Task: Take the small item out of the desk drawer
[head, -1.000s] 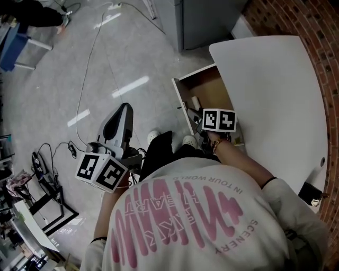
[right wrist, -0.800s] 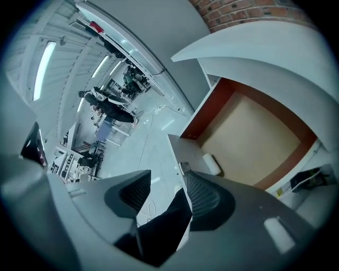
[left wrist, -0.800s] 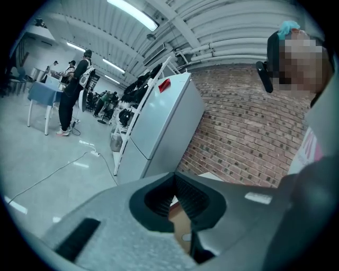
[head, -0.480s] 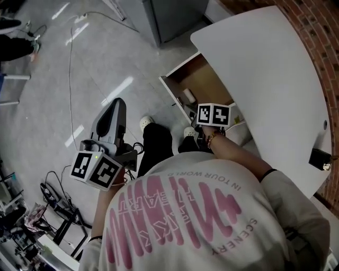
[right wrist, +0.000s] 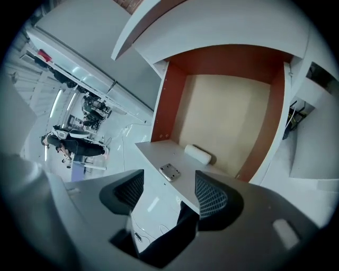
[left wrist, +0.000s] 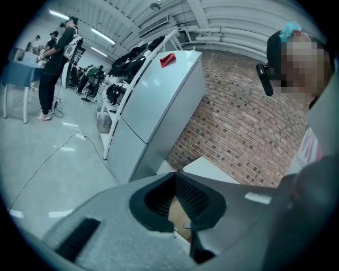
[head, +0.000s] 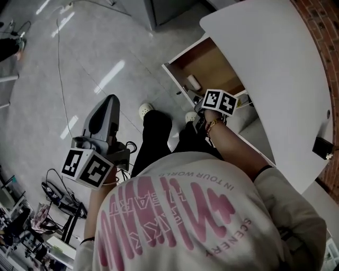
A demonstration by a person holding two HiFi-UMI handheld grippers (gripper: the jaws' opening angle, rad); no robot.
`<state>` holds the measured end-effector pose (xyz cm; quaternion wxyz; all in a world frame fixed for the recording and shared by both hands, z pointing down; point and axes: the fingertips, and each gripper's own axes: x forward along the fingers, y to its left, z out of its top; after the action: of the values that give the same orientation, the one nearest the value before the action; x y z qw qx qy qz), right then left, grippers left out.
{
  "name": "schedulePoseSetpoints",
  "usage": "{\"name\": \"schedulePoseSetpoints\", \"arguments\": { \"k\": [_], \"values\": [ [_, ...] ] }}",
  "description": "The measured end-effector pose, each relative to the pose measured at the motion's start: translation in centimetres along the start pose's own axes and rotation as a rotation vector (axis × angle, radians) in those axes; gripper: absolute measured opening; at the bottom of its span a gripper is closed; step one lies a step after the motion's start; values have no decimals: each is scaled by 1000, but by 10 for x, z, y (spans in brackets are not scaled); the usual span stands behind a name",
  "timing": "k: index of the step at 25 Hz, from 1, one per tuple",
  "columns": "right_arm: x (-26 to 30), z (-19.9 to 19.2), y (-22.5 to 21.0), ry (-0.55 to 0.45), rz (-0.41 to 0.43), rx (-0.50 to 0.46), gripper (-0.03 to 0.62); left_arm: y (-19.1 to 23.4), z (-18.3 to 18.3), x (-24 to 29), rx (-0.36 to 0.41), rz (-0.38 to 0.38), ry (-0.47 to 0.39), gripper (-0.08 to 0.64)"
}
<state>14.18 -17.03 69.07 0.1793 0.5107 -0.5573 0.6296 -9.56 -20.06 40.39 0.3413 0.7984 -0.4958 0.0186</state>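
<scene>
The desk drawer point(head: 212, 66) stands pulled out from under the white desk top point(head: 270, 69). A small white cylinder point(right wrist: 197, 154) lies on the drawer's tan floor just behind the front panel point(right wrist: 159, 159); the cylinder point(head: 193, 82) also shows from above. My right gripper point(right wrist: 169, 191) hovers over the front panel, its jaws opening with nothing between them; its marker cube point(head: 219, 101) sits at the drawer's near corner. My left gripper point(head: 109, 100) hangs over the floor to the left, far from the drawer, its jaws together and empty.
A metal lock plate point(right wrist: 169, 171) sits on the front panel's top edge. A grey cabinet point(head: 169, 10) stands beyond the drawer, a brick wall point(head: 323, 21) behind the desk. Cables point(head: 61, 63) trail over the floor. The person's shoes point(head: 145, 110) are below the drawer front.
The head view has swung, so the desk and drawer sit higher in the picture. The right gripper has stayed at the drawer's front corner. The left gripper still hangs low at the left.
</scene>
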Motion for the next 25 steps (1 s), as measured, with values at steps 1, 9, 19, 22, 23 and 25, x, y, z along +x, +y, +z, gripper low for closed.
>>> {"name": "schedulePoseSetpoints", "arguments": {
  "k": [1, 9, 19, 22, 23, 25],
  "values": [
    [5, 2, -1, -3, -9, 10, 311, 6, -1, -1, -5, 2, 8, 5],
    [42, 17, -16, -9, -84, 111, 339, 48, -9, -11, -31, 56, 50, 5],
    [86, 28, -52, 34, -159, 216, 371, 76, -21, -18, -50, 139, 57, 5],
    [97, 31, -59, 62, -188, 213, 376, 85, -24, -21, -61, 169, 49, 5],
    [101, 31, -60, 68, -193, 218, 379, 88, -25, -23, -69, 181, 43, 5],
    [107, 31, -63, 79, -199, 240, 386, 92, -31, -26, -87, 202, 35, 5]
  ]
}}
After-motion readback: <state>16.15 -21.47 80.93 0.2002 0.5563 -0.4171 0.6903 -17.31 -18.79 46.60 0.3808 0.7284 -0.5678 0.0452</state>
